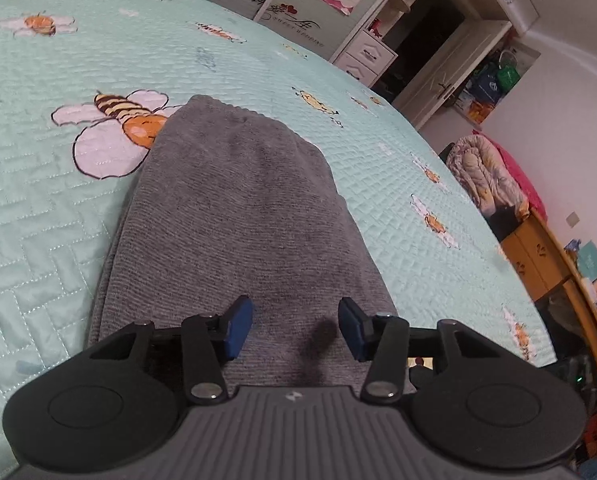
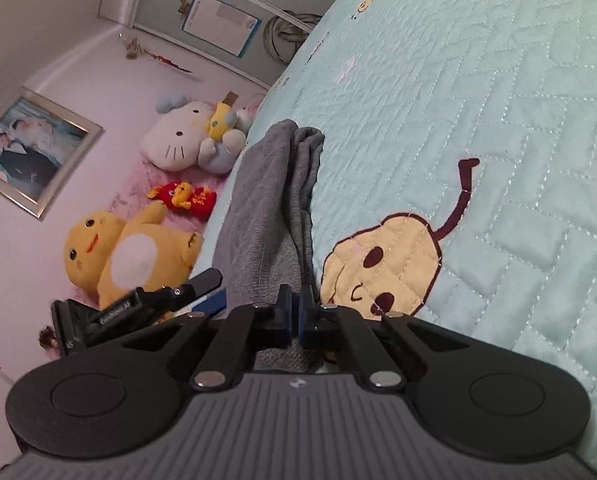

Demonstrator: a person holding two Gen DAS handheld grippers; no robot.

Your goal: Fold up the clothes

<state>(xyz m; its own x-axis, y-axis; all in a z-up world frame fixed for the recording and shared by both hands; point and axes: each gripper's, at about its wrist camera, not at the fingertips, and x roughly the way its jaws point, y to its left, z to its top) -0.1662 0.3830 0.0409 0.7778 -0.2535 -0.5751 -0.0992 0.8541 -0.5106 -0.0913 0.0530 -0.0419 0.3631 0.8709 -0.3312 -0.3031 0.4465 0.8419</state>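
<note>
A grey knitted garment (image 1: pixel 234 208) lies folded into a long strip on the mint-green bee-patterned bedspread (image 1: pixel 58 200). My left gripper (image 1: pixel 296 320) hovers open over the strip's near end, its blue pads (image 1: pixel 238 332) apart with only cloth below them. In the right wrist view the same garment (image 2: pixel 258 208) runs away from me along the bedspread (image 2: pixel 498 120). My right gripper (image 2: pixel 298 308) is shut, and a raised fold of the grey cloth leads straight into its jaws. The left gripper (image 2: pixel 210 292) shows there at the left, beside the garment.
Plush toys sit by the pink wall: a yellow cat (image 2: pixel 130 256) and a white cat (image 2: pixel 178 136). A wardrobe (image 1: pixel 298 0) stands beyond the bed. To the right, past the bed's edge, are a bundled quilt (image 1: pixel 482 172) and a wooden cabinet (image 1: pixel 538 256).
</note>
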